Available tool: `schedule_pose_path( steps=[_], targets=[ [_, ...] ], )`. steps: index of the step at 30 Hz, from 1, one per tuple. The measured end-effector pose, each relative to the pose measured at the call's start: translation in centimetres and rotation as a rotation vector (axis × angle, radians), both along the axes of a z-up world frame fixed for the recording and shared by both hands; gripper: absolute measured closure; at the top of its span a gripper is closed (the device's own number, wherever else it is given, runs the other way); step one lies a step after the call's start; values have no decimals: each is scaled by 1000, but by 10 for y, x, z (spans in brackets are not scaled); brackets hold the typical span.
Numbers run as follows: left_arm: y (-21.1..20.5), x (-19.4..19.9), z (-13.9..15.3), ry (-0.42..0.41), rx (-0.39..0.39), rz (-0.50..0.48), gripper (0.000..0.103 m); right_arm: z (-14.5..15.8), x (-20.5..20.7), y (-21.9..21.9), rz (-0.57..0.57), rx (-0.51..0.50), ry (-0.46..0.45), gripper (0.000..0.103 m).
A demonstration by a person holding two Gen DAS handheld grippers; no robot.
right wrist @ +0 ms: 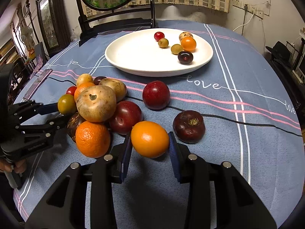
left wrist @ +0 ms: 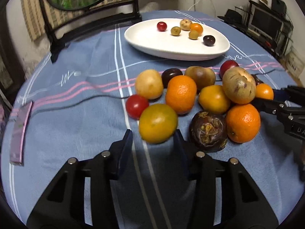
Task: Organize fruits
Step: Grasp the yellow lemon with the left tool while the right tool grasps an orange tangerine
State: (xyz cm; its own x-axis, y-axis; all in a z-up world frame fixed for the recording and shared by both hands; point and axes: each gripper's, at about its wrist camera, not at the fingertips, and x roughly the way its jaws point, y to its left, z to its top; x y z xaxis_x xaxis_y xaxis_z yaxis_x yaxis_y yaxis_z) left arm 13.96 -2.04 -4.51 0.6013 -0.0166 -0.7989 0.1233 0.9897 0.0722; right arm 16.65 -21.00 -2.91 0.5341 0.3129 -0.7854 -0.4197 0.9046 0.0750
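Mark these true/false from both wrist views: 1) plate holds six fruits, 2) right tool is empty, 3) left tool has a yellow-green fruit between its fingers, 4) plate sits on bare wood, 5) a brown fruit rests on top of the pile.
1) The plate holds six fruits. True.
2) The right tool is empty. False: it is shut on an orange fruit.
3) The left tool has a yellow-green fruit between its fingers. True.
4) The plate sits on bare wood. False: it sits on a blue striped tablecloth.
5) A brown fruit rests on top of the pile. True.
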Motion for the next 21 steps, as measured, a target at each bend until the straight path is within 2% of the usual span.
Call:
schedule_pose_path(
  steps=[7, 15, 21],
  targets=[
    [-4, 10, 1, -18, -20, 18, 63, 0, 0, 2, -1, -5, -3, 66],
    [-5, 4, 5, -27, -14, 0, 64, 2, -1, 2, 0, -1, -12, 66],
    [-7, -5, 14, -68, -13, -1, 64, 9, -2, -3, -14, 23, -37, 66]
  ],
)
